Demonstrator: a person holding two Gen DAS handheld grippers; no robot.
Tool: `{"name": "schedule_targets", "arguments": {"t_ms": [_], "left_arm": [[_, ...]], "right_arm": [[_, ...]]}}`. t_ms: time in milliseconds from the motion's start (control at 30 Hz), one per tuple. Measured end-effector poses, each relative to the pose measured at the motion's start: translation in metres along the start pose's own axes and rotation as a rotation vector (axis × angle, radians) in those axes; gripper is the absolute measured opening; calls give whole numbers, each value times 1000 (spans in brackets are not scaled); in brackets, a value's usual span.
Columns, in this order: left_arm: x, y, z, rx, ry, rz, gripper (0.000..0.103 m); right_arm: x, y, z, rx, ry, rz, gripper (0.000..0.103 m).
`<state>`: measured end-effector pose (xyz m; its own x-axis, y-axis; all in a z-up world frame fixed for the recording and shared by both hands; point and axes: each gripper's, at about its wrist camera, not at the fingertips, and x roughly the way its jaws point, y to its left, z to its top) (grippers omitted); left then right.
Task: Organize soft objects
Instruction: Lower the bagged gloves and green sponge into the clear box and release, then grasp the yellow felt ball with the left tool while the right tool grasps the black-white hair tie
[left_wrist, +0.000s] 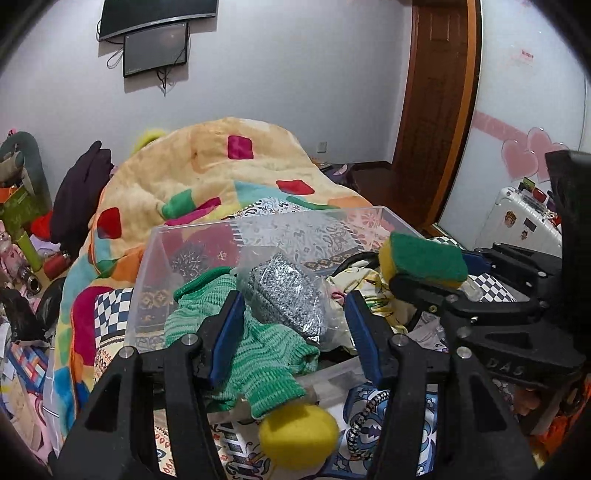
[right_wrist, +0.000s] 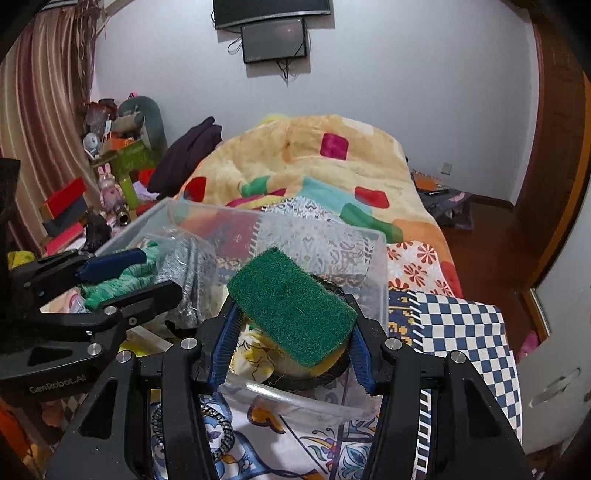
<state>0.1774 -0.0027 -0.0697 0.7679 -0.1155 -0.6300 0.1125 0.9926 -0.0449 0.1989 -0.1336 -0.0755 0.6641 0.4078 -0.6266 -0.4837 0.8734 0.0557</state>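
Observation:
A clear plastic bin (left_wrist: 147, 266) (right_wrist: 373, 273) sits on the bed and holds soft things. My left gripper (left_wrist: 293, 306) is open over the bin's near edge, astride a green knit garment (left_wrist: 255, 354) and a grey knit cloth in a plastic bag (left_wrist: 288, 295). A yellow pom-pom (left_wrist: 299, 437) hangs outside the bin, below the green knit. My right gripper (right_wrist: 291, 325) is shut on a green-and-yellow sponge (right_wrist: 291, 306) (left_wrist: 424, 260), held over the bin's right part. A yellow-patterned fabric (left_wrist: 360, 280) lies under it.
A yellow quilt with coloured patches (left_wrist: 221, 177) is heaped behind the bin. A checkered blue-white cloth (right_wrist: 469, 332) lies right of the bin. A braided black-white cord (left_wrist: 364, 417) lies on the patterned bedsheet in front. Clutter stands at the left wall (right_wrist: 110, 166).

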Motion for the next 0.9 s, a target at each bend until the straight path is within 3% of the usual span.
{"name": "schedule_targets", "arguments": {"t_ms": [367, 433, 500, 533, 600, 667, 800, 900], "left_arm": [[-31, -1, 1, -21, -45, -20, 57], [-39, -2, 2, -21, -60, -23, 61], [-51, -3, 2, -18, -81, -20, 69], [-56, -3, 2, -15, -92, -18, 70], [-66, -5, 0, -5, -103, -13, 70], [-73, -5, -2, -2, -107, -10, 71], [-83, -2, -12, -8, -105, 6, 84], [-83, 1, -23, -12, -72, 20, 86]], "right_arm": [[-6, 2, -1, -23, 26, 8, 54], [-13, 2, 0, -23, 15, 13, 55], [-18, 3, 1, -23, 5, 19, 64], [-21, 3, 2, -23, -3, 21, 75], [-25, 3, 2, -15, -25, 19, 83], [-29, 4, 4, -14, -35, 19, 83], [-38, 7, 2, -11, -38, 36, 83], [-45, 12, -5, -18, -34, 60, 83]]}}
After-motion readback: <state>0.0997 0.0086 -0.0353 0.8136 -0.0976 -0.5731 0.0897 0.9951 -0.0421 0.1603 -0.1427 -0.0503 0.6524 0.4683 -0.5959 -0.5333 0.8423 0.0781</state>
